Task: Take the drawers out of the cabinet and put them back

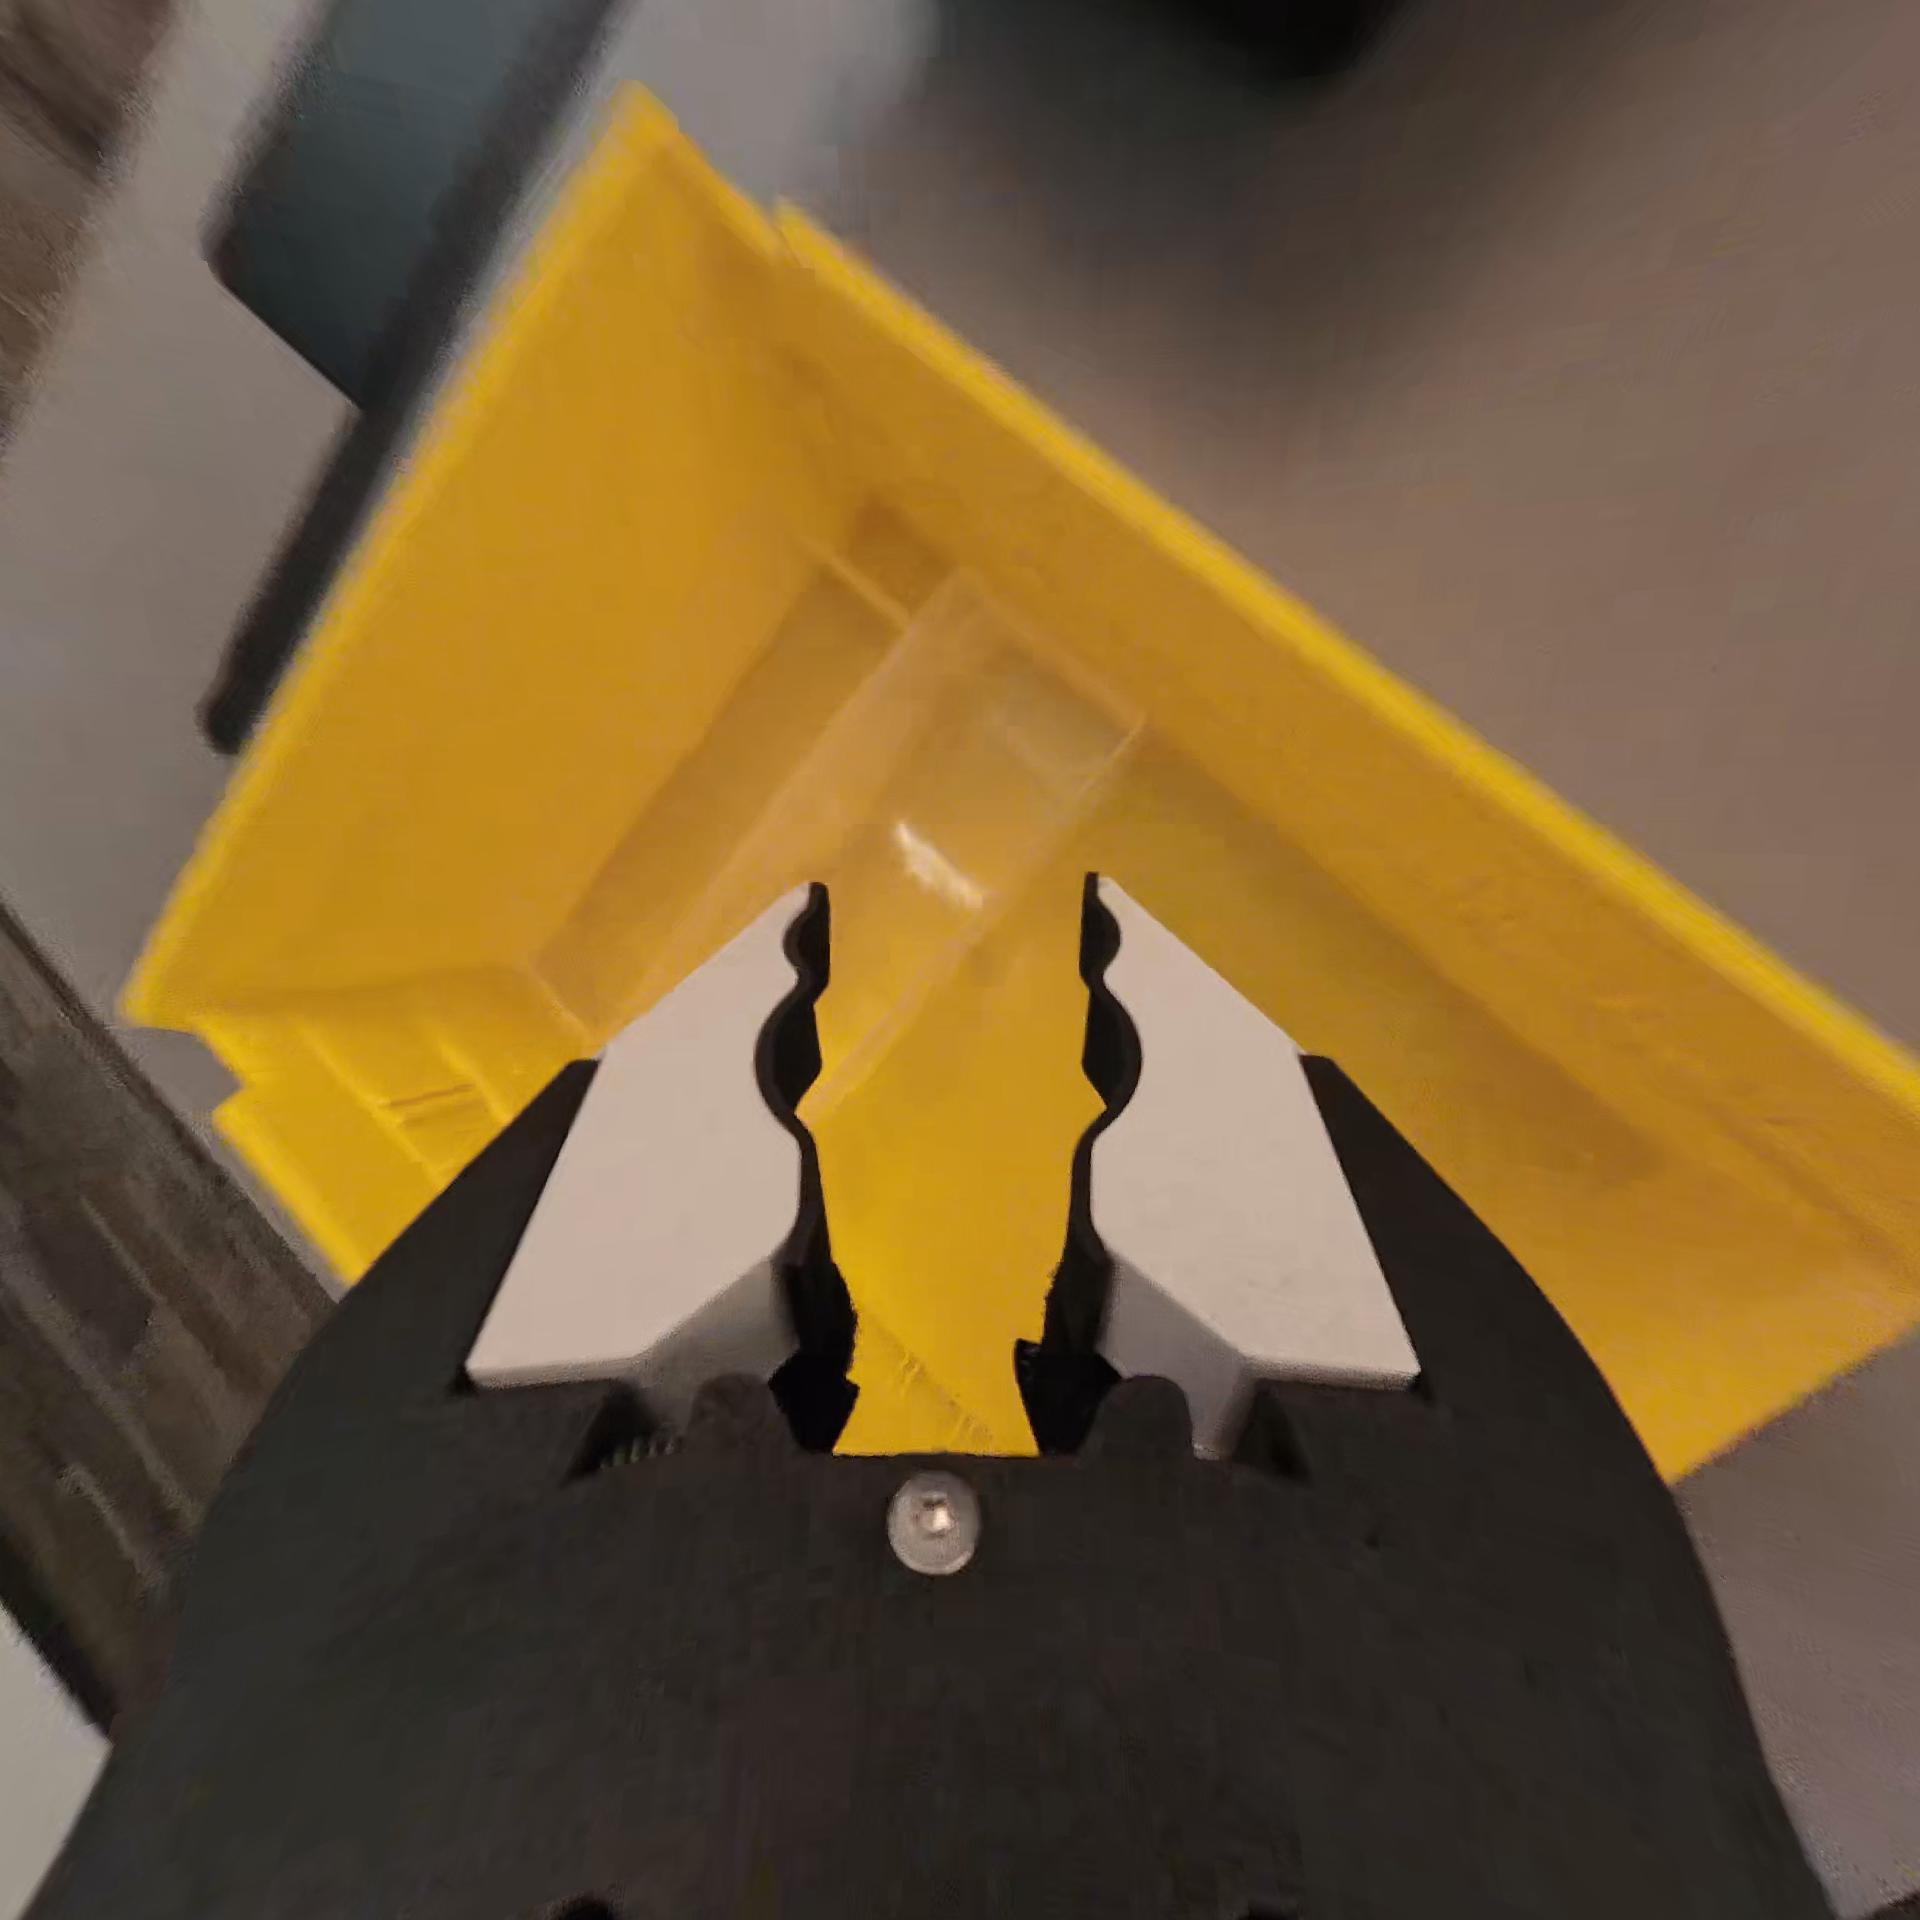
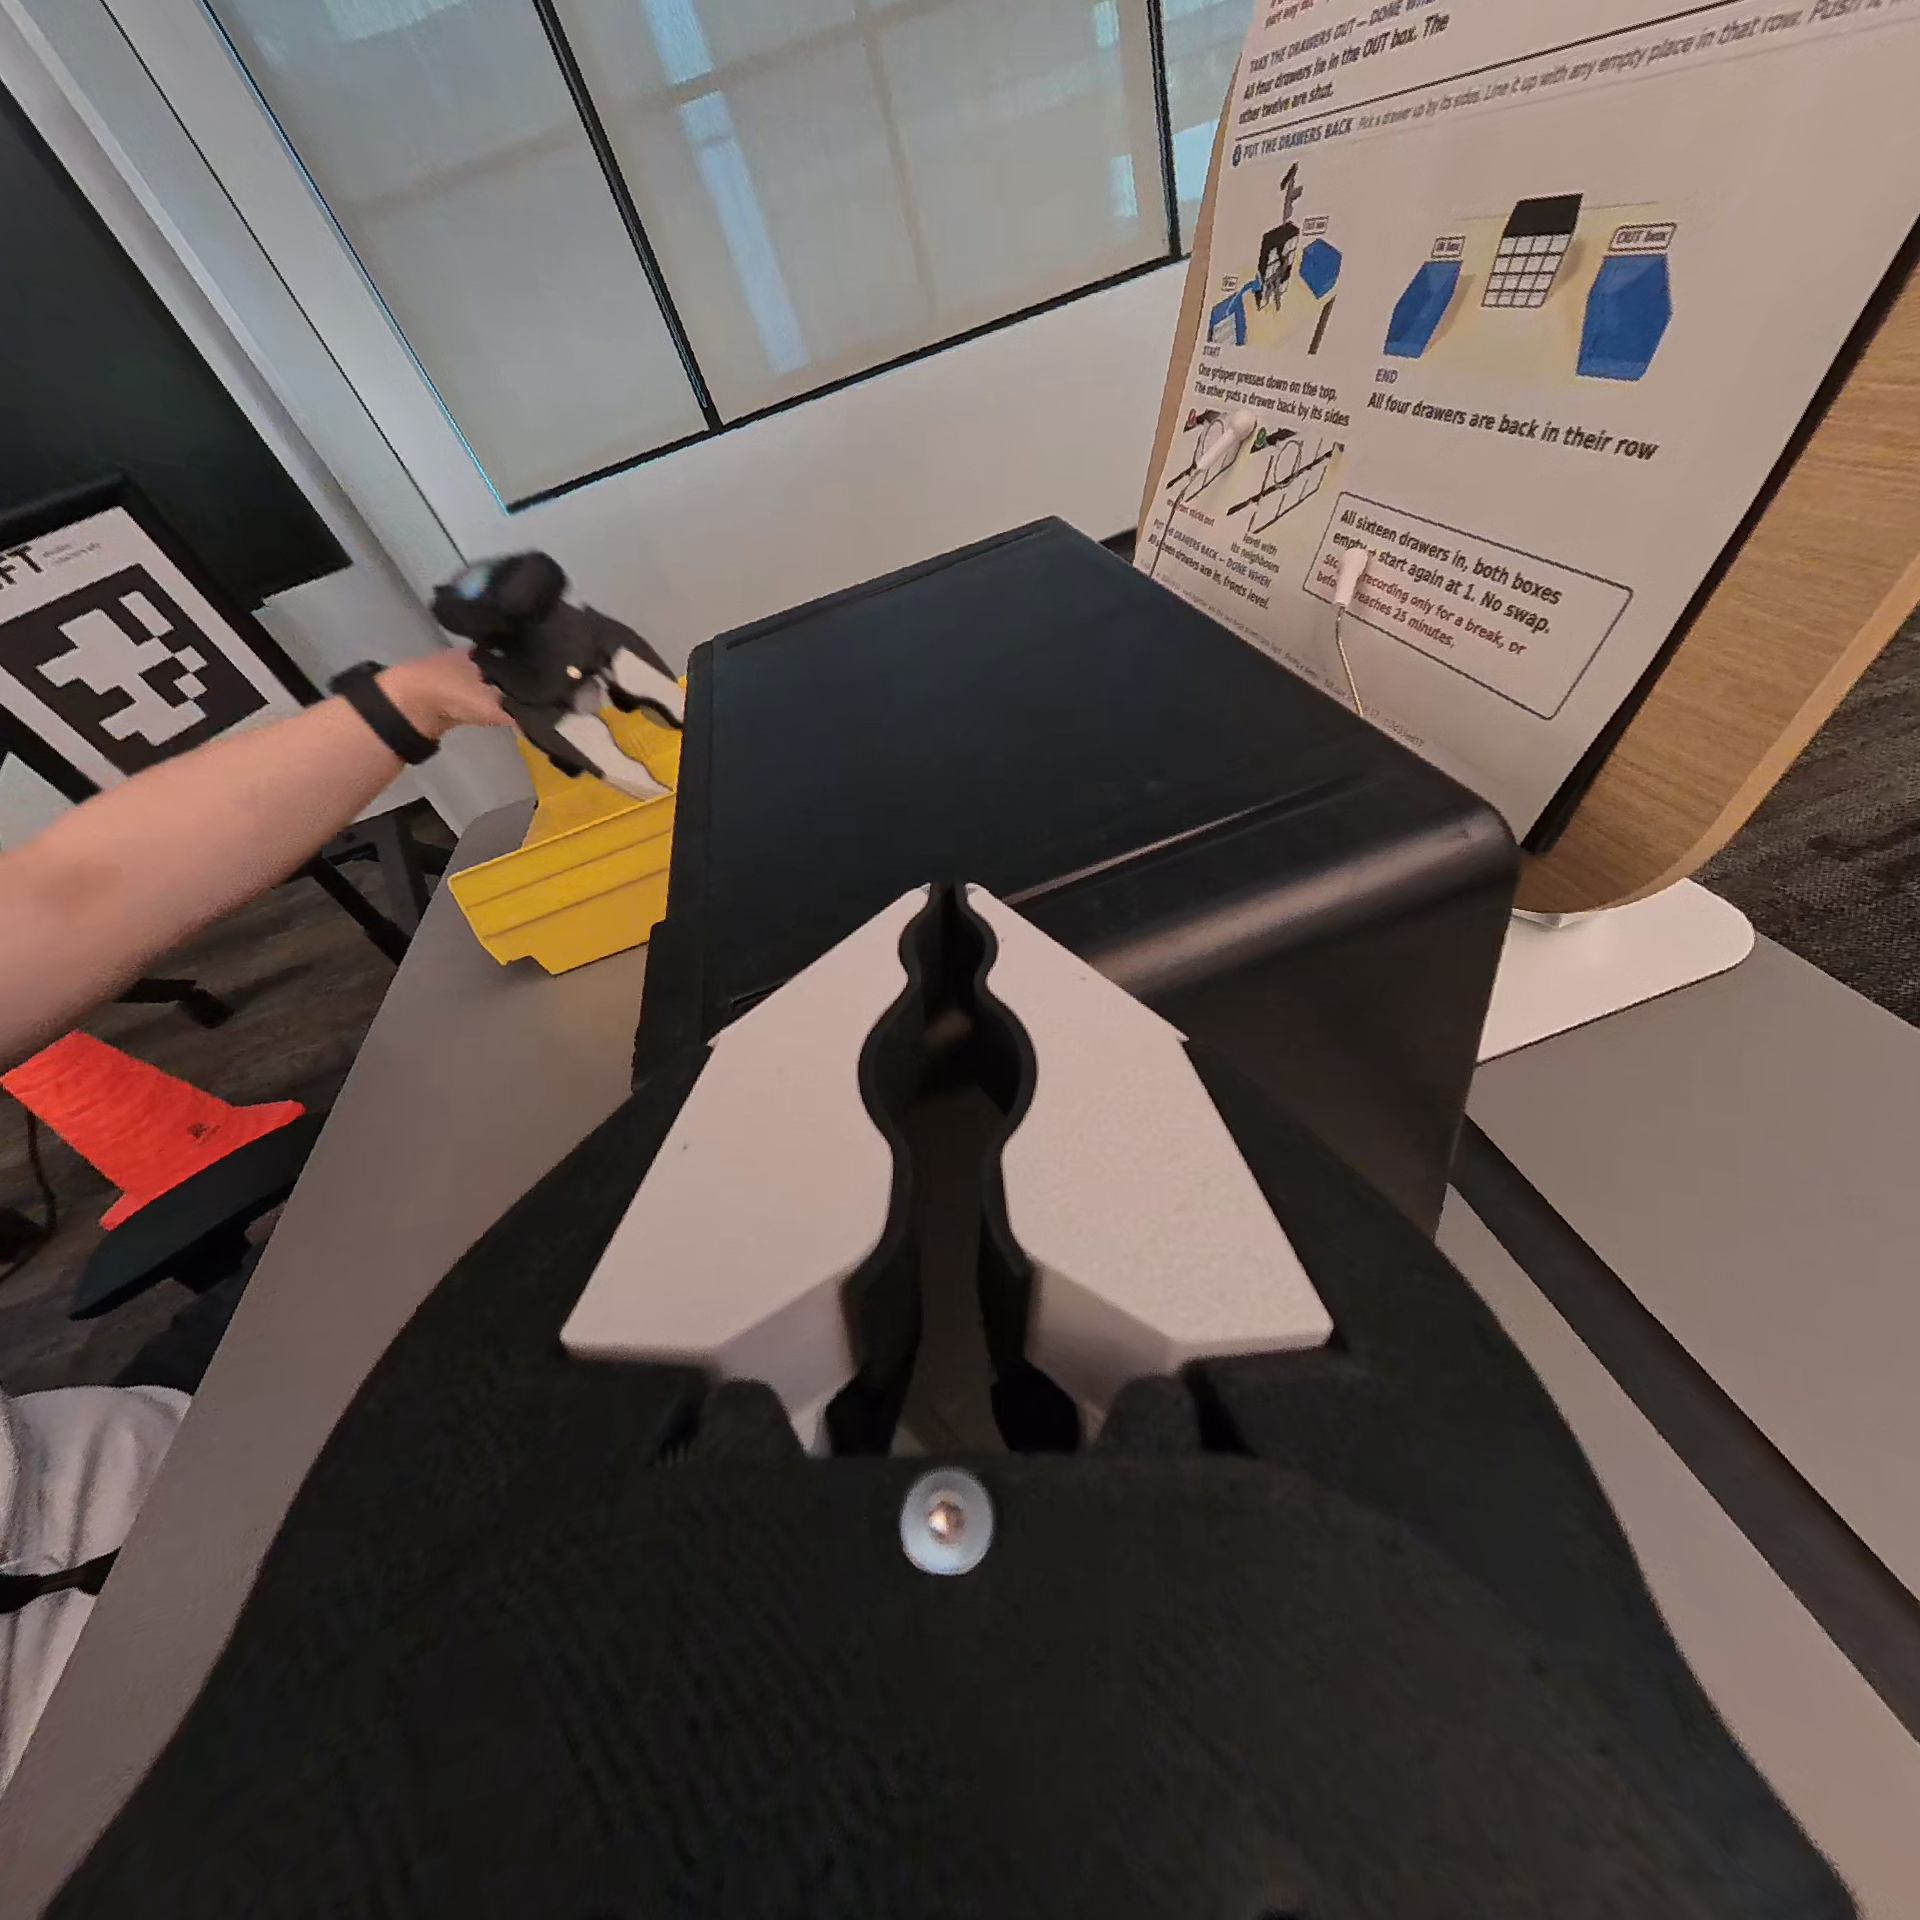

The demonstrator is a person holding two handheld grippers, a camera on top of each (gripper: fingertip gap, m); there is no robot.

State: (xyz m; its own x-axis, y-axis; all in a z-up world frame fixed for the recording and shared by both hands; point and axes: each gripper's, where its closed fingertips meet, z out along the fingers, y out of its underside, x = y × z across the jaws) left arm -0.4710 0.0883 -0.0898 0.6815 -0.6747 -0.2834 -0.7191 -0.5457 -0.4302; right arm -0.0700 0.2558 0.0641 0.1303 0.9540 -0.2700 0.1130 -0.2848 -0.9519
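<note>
Grey table [image 2: 1714, 1195]: left gripper [image 1: 956, 894] jaws parted over yellow bin [image 1: 623, 623]; right gripper [image 2: 948, 894] jaws closed, atop black cabinet [image 2: 1039, 707].

Both tools: black bodies, grey fingers [image 2: 1122, 1143], wavy black pads, silver screw [image 2: 945, 1522]; black wristband [image 2: 384, 712].

Printed instruction board [image 2: 1538, 343], upright at the table's far right: lines of writing, blue-box diagrams, one framed note. Left, a white placard [image 2: 114, 634] with a black block marker and some letters. Orange cone [image 2: 145, 1122]: small dark mark, unreadable.
</note>
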